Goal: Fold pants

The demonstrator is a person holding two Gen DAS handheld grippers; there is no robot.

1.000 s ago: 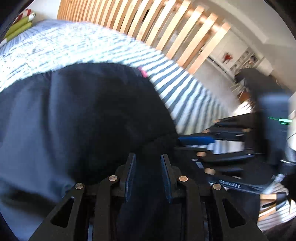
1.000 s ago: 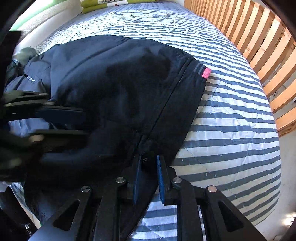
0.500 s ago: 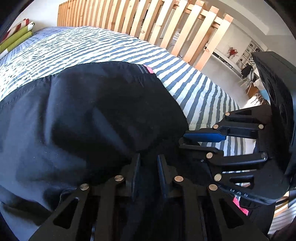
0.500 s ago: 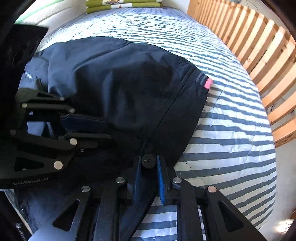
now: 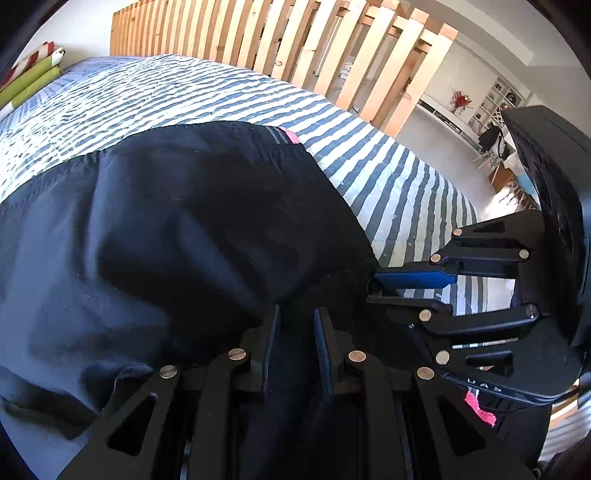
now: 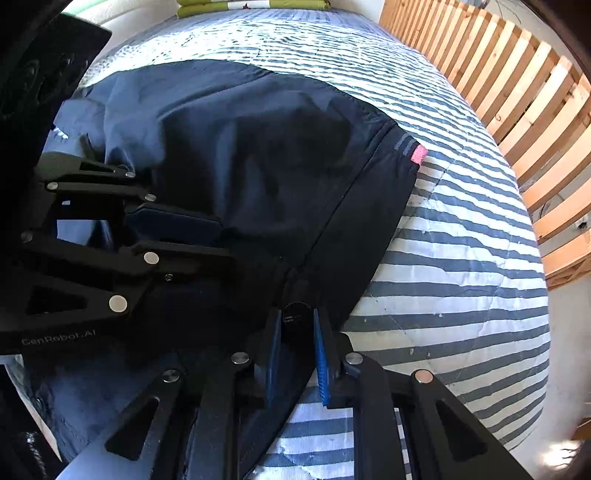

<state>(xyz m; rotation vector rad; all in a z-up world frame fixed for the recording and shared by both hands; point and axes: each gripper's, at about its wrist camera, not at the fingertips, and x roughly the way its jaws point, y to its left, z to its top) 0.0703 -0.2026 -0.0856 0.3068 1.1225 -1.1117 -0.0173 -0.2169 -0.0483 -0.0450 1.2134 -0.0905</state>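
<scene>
Dark navy pants (image 5: 192,229) lie spread on a striped bed, a small pink tag (image 5: 290,136) at one far corner. My left gripper (image 5: 297,310) is at the near edge of the pants, shut on a bunched fold of the fabric. My right gripper (image 6: 297,314) is shut on the waistband edge by a dark button (image 6: 293,314), close to the pants (image 6: 258,166). The two grippers sit side by side: the right gripper (image 5: 371,290) shows at the right of the left wrist view. The left gripper (image 6: 225,240) shows at the left of the right wrist view.
The blue-and-white striped quilt (image 6: 461,258) covers the bed around the pants. A wooden slat railing (image 5: 295,48) runs along the bed's far side. Folded green bedding (image 6: 251,5) lies at the head end. Beyond the railing, shelves (image 5: 495,99) stand in a room.
The left gripper's jaws have drawn a little closer together on the fabric. The left wrist view was blurred a second ago and is steady now. The right gripper keeps its hold on the waistband.
</scene>
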